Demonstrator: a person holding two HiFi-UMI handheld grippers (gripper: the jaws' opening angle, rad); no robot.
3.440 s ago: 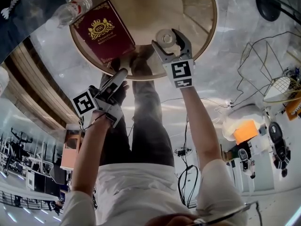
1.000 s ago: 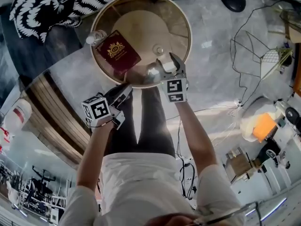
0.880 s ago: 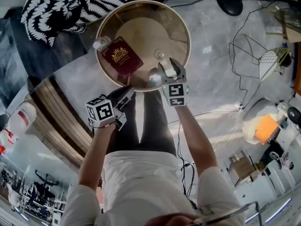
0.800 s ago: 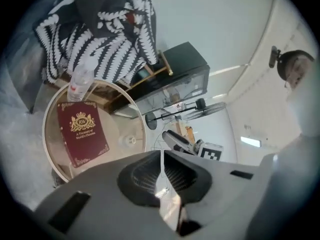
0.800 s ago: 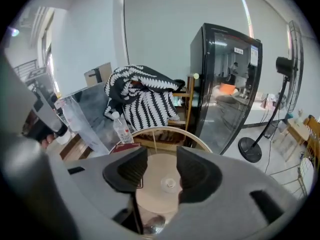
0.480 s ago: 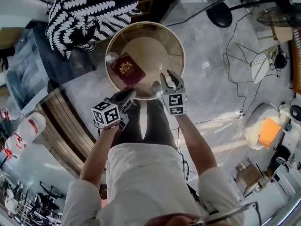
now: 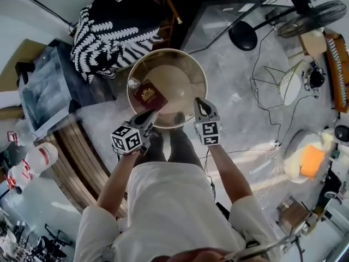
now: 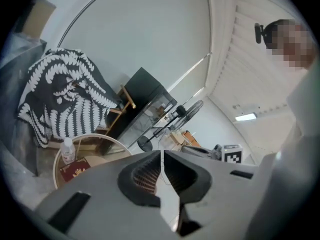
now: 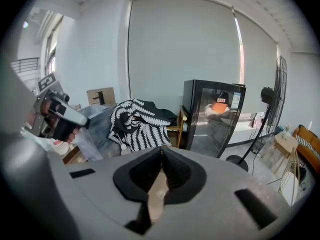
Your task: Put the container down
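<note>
A round tan table stands in front of me with a maroon box and a clear bottle on its left side. A small shiny container, blurred, sits near the table's front edge, between my two grippers and touching neither. My right gripper hangs over the front right rim, shut and empty. My left gripper is at the front left rim, also shut with nothing in it. The left gripper view shows the box and the bottle.
A black-and-white patterned cloth lies over a chair behind the table. A glass-front black cabinet and a standing fan are at the back right. Cables run over the marble floor. Wooden slats are at the left.
The right gripper's jaws, open round the shiny container a second ago, have closed with nothing between them. The view has pulled back, so the table looks smaller. The left gripper stays shut.
</note>
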